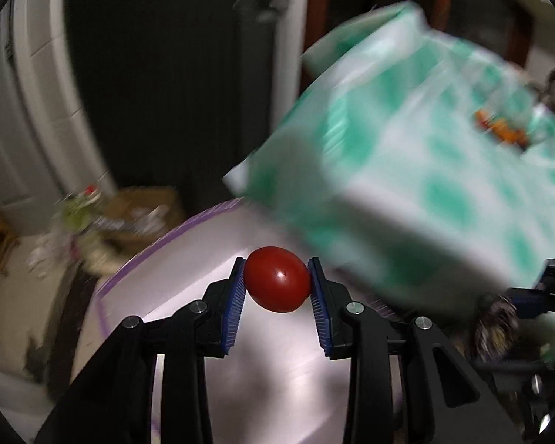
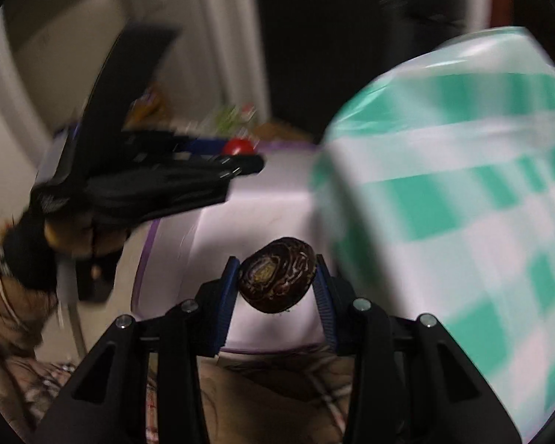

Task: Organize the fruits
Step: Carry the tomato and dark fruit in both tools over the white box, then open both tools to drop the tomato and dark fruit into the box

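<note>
A red tomato (image 1: 276, 278) is clamped between the jaws of the left gripper (image 1: 276, 281), above a white worktop (image 1: 262, 370). A dark, wrinkled fruit (image 2: 277, 275), possibly a passion fruit, is gripped in the jaws of the right gripper (image 2: 277, 277). A green-checked bag (image 2: 462, 222) is seen blurred close beside both.
</note>
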### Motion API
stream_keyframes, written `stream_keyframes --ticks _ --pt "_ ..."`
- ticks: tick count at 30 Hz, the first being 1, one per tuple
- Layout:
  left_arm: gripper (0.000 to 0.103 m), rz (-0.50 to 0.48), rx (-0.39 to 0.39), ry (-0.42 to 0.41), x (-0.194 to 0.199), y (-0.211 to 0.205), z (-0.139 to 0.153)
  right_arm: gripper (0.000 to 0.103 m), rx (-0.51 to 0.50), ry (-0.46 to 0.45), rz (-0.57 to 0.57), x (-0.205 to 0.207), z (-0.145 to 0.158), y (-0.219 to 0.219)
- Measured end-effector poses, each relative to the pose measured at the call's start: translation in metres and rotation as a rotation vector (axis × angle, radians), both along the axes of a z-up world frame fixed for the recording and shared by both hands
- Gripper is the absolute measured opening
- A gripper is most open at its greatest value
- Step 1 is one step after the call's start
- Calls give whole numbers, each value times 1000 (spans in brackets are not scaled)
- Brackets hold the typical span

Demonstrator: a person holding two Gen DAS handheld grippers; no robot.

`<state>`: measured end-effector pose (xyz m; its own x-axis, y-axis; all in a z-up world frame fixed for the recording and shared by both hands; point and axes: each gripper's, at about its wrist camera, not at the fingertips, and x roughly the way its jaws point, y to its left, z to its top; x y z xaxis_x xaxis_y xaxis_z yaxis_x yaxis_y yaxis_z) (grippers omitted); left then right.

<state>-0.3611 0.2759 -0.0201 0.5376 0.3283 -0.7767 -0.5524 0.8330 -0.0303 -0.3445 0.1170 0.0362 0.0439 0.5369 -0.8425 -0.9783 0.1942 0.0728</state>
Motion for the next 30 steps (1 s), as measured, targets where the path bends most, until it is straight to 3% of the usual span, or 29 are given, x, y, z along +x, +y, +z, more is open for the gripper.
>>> stream_keyframes --ticks 2,6,10,18,24,25,26,28,30 --pt "32 31 -13 85 0 18 -25 40 -76 26 55 -8 -24 25" --pt "32 84 -109 242 9 67 -83 40 -251 40 142 -22 -87 79" --pt "32 124 -227 372 24 112 -134 40 -448 -21 167 -32 -153 117" --pt "32 98 -253 539 41 119 -189 41 -623 -116 233 -52 -191 123" --pt "36 114 -235 541 40 118 -189 46 -712 -108 229 -57 -202 131" --pt "43 116 -225 543 42 118 -189 58 -705 -97 231 -57 -200 130" --pt "63 116 -215 542 41 117 -189 73 -697 -85 228 -58 -198 129" --pt "83 109 -189 535 46 112 -186 84 -674 -71 205 -56 -191 125" --pt "85 108 -155 524 43 107 -182 86 -676 -72 196 -54 -187 119"
